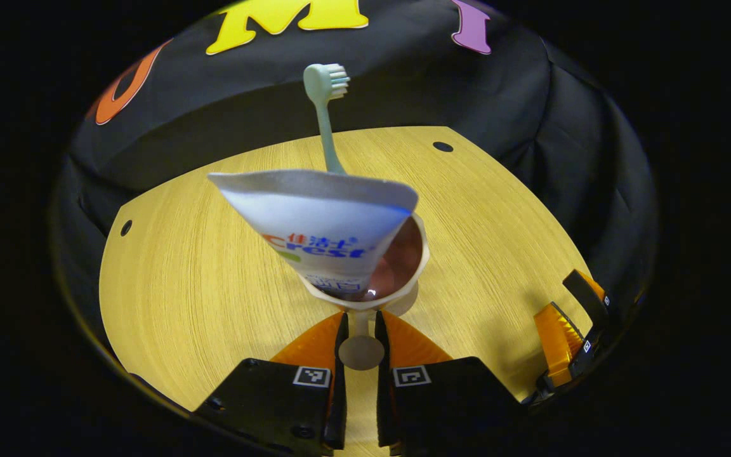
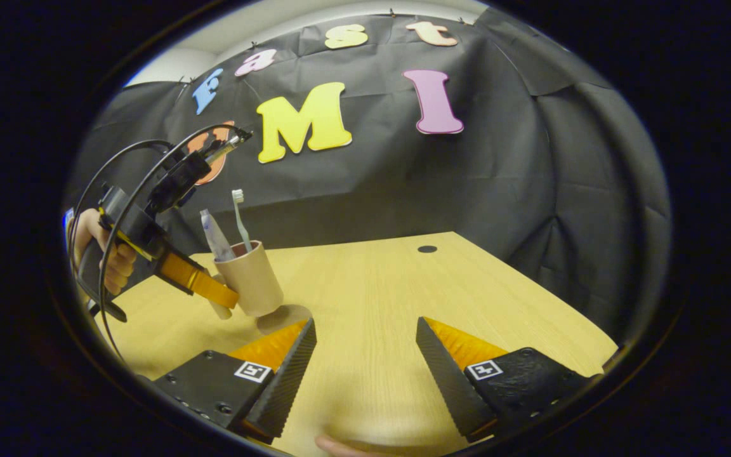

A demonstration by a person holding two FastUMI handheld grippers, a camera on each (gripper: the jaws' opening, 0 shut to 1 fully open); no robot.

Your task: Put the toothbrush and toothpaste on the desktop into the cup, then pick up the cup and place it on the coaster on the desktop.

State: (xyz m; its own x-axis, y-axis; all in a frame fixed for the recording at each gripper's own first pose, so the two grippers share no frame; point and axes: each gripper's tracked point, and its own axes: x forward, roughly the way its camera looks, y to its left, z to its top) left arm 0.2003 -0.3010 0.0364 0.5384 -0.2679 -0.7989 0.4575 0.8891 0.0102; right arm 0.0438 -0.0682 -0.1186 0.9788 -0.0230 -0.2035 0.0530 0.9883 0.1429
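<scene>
though closed to a narrow gap, left jaws (image 1: 360, 346) clamped on the cup's handle (image 1: 362, 343), both fingers pressing it from either side. cup (image 2: 250, 278) held tilted, rim leaning toward the camera in the left gripper view, base raised a little off the desk (image 2: 378, 292). toothpaste (image 1: 321, 225) standing in the cup, flat crimped end upward; toothbrush (image 1: 326, 114) beside it, bristle head high, long axis running up out of the cup. first half of the task judged done.

seen from the right gripper view, coaster (image 2: 284, 315) lying flat on the desk just under and slightly to the side of the cup's base, nearly touching. coming move judged a short drop: level the cup, centre the base over the disc, lower, then release. risk judged in the tilt, with tall contents leaning.

right jaws (image 2: 365, 355) spread wide, gripping nothing, low over the desk, well apart from the cup. left hand (image 2: 106, 254) nearer, already carrying the load.
</scene>
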